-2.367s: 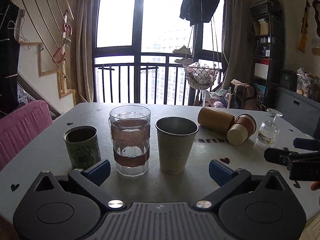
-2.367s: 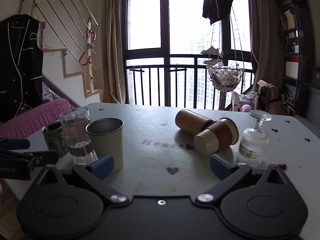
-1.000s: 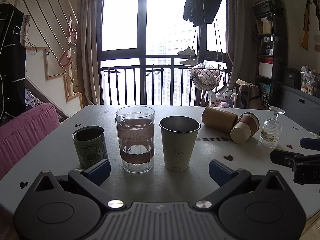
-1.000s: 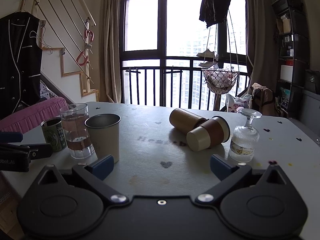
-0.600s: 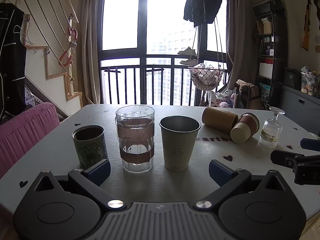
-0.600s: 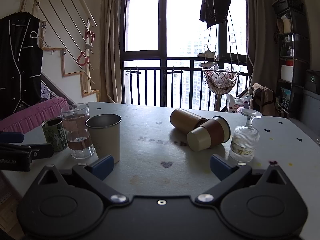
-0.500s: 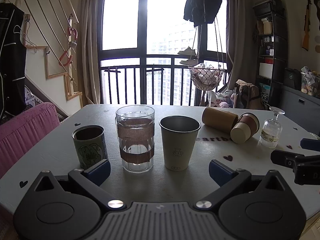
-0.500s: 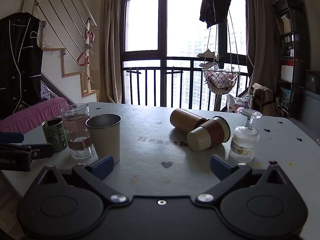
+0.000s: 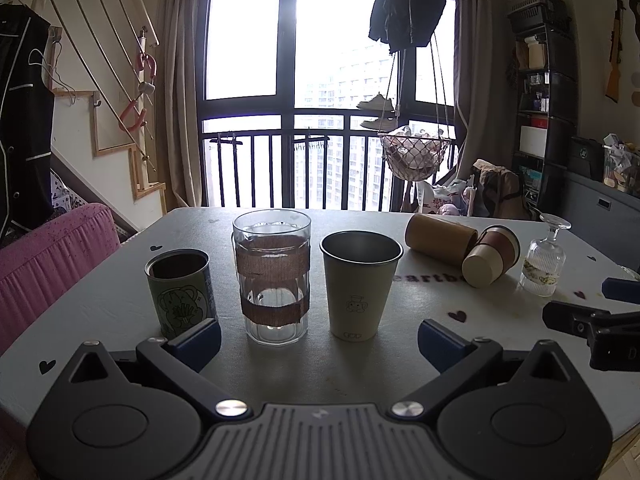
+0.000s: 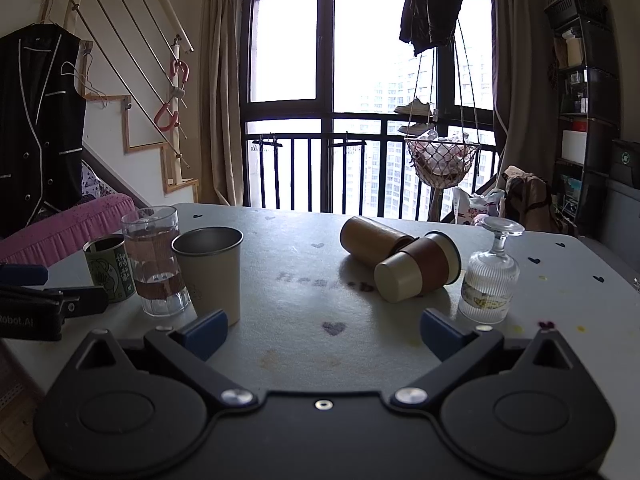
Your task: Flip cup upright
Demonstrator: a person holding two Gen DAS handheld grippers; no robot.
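Note:
Two cups lie on their sides on the grey table (image 10: pixel 304 240): a tan cup (image 10: pixel 372 237) (image 9: pixel 438 234) and a cream cup with a brown sleeve (image 10: pixel 418 267) (image 9: pixel 490 250) against it. A small stemmed glass (image 10: pixel 490 278) (image 9: pixel 544 260) stands upside down to their right. A green mug (image 9: pixel 180 288), a clear glass with a brown band (image 9: pixel 274 278) and a cream cup with a metal rim (image 9: pixel 358 284) stand upright at the left. My left gripper (image 9: pixel 318 336) is open in front of the upright cups. My right gripper (image 10: pixel 322 330) is open, short of the fallen cups.
A pink sofa (image 9: pixel 48 248) runs along the table's left side. Shelves (image 9: pixel 548 120) stand at the right. A balcony window with a hanging basket (image 10: pixel 440 160) lies beyond the far edge. Each gripper shows at the edge of the other's view.
Both grippers have drifted slightly back from the table since the earliest frames. In the last second almost nothing has moved. The cups have not moved.

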